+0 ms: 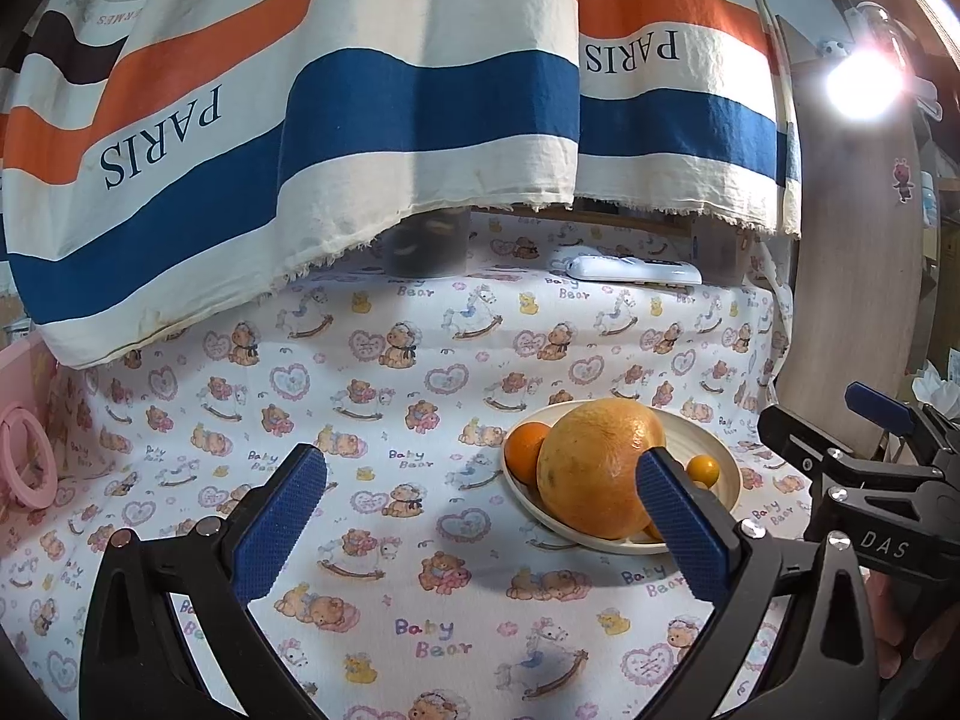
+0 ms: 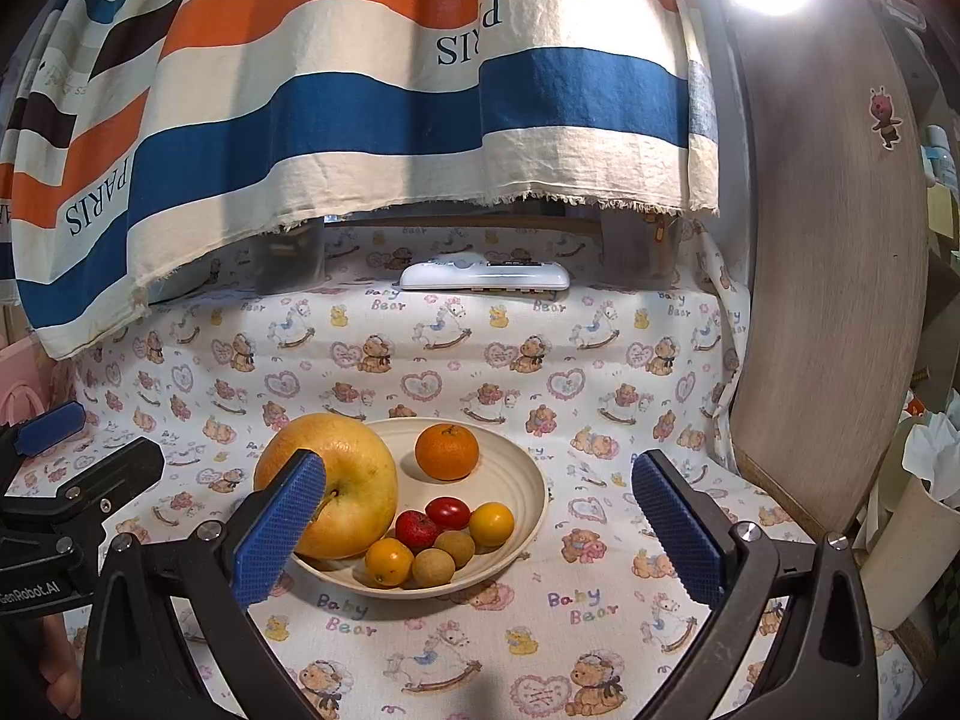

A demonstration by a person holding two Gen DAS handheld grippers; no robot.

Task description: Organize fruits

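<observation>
Both tools, left tool (image 1: 480,525) and right tool (image 2: 477,531), spread, empty; fruits in bowl (image 2: 528,480).

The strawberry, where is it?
In the right wrist view, the strawberry lies in the plate, between the big grapefruit and the red tomato.

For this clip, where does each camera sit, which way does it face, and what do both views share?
Left wrist: on the left tongs, facing forward over the printed cloth, with the plate to its right; the right tongs and a fingertip show at the right edge.
Right wrist: on the right tongs, looking at the plate; the left tongs show at the left edge.
Shared: plate, large yellow-orange fruit, white remote, striped curtain.
</observation>
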